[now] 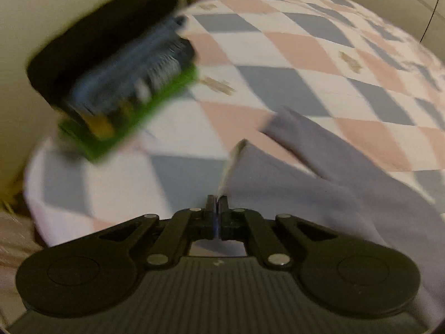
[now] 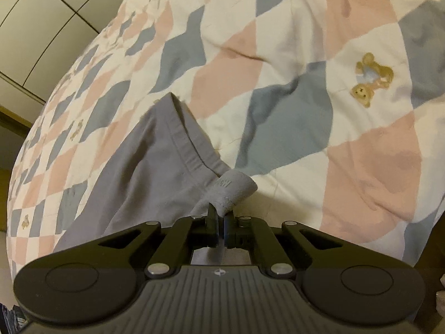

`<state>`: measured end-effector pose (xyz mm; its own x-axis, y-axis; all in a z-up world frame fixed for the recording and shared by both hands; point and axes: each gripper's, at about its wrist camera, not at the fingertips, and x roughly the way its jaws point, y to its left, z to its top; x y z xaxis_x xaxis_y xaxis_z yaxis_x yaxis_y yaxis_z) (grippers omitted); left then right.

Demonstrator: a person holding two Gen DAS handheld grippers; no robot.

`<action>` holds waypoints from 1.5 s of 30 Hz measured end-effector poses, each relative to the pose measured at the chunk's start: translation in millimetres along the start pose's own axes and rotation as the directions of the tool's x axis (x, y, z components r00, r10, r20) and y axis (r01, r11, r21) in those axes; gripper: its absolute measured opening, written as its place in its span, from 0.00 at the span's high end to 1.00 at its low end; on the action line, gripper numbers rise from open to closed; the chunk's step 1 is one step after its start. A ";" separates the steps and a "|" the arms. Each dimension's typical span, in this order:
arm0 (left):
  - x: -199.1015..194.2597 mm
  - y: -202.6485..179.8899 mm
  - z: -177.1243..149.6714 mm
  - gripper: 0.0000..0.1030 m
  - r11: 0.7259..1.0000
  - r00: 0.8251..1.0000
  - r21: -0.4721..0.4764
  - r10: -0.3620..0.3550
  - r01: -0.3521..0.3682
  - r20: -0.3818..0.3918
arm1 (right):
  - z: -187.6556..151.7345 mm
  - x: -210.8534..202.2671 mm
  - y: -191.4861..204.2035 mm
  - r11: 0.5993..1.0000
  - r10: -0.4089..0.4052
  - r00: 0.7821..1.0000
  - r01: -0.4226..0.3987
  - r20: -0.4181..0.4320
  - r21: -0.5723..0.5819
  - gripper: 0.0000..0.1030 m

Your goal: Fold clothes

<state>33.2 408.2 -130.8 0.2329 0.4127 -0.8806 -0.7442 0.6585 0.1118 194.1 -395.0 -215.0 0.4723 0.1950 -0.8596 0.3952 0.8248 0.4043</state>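
A grey-lilac garment [image 1: 333, 183] lies over the checked bedspread [image 1: 278, 55], running from the lower middle out to the right in the left wrist view. My left gripper [image 1: 217, 203] is shut on its pale edge, which rises straight up from the fingertips. In the right wrist view the same grey garment [image 2: 133, 167] stretches left and away, its hemmed band [image 2: 186, 139] running diagonally. My right gripper [image 2: 219, 214] is shut on a bunched grey corner with a small label [image 2: 230, 186] just above the jaws.
A stack of folded clothes [image 1: 125, 83], black, blue striped and green, sits blurred at the bed's left edge. Cream wall panels [image 2: 33, 14] lie beyond the bed. The bedspread [image 2: 347, 55] is rumpled, with a teddy bear print [image 2: 370, 78].
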 end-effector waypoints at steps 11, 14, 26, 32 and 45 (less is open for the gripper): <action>42.2 -15.8 -8.3 0.72 0.994 0.997 0.108 -0.013 0.021 -0.072 | -1.0 8.3 20.4 1.000 -0.007 1.000 0.007 0.012 -0.023 0.90; 19.1 -4.6 -40.2 0.74 0.992 0.986 -0.052 -0.117 0.111 -0.121 | -6.7 10.5 14.9 1.000 -0.007 1.000 0.007 0.008 0.016 0.87; 69.8 7.4 -127.2 0.79 0.841 0.946 -0.533 -0.240 0.091 -0.217 | -24.3 25.6 -2.6 0.989 -0.018 0.999 0.022 -0.031 0.146 0.78; 40.0 8.9 -83.7 1.00 0.896 0.971 -0.414 -0.220 0.163 -0.094 | -8.4 5.4 1.1 0.992 0.034 0.999 -0.039 0.037 0.122 0.97; 37.1 3.2 -71.7 1.00 1.000 0.996 -0.004 -0.011 0.010 -0.085 | -27.8 -4.0 -23.8 0.993 -0.085 0.993 0.092 -0.087 0.078 0.99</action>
<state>-5.4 380.5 -196.2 0.1867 0.3507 -0.9177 -0.7445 0.6600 0.1007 160.9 -400.6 -229.9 0.3669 0.1697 -0.9146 0.4971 0.7953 0.3470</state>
